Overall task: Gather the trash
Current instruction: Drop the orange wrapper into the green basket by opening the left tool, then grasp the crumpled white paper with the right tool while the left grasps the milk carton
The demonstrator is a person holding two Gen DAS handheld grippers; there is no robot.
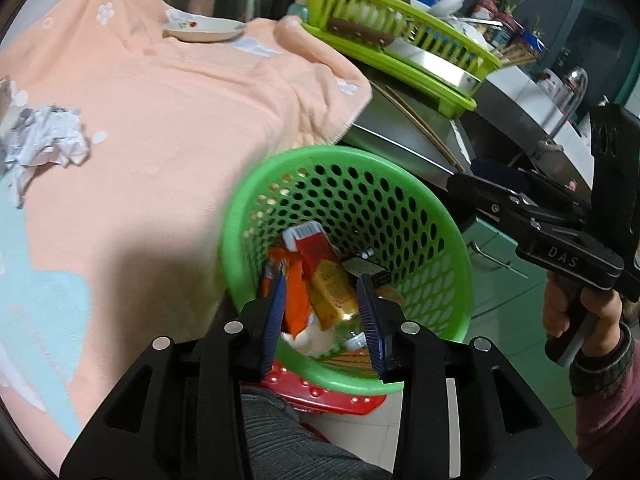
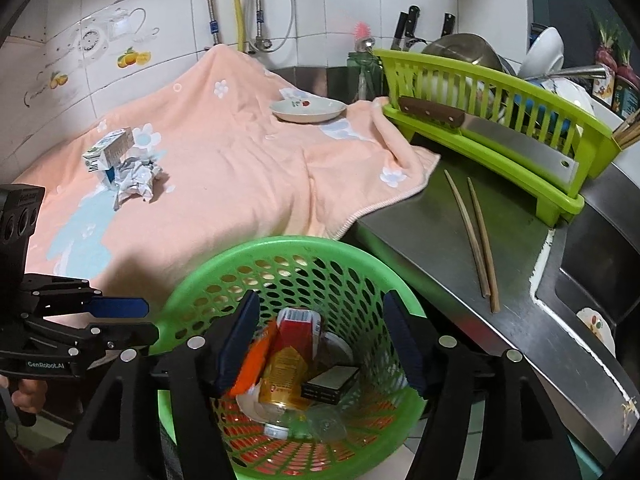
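Trash basket (image 2: 192,280) | left tool (image 1: 324,312) "GenRobot.AI", released | right tool (image 2: 320,344) "DAS", released

1. Green perforated basket (image 2: 296,264) sits directly below the right gripper (image 2: 320,344), holding a red carton (image 2: 298,334), yellow can (image 2: 284,376) and orange wrapper (image 2: 252,364).
2. Crumpled paper (image 2: 136,180) and milk carton (image 2: 110,152) lie touching, far ahead-left.

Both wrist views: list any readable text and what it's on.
"DAS": on the right tongs, on the body, seen from the left wrist view.
"GenRobot.AI": on the left tongs, on the body, seen from the right wrist view.
Red carton, yellow can and milk carton: print too small or blurred to read.
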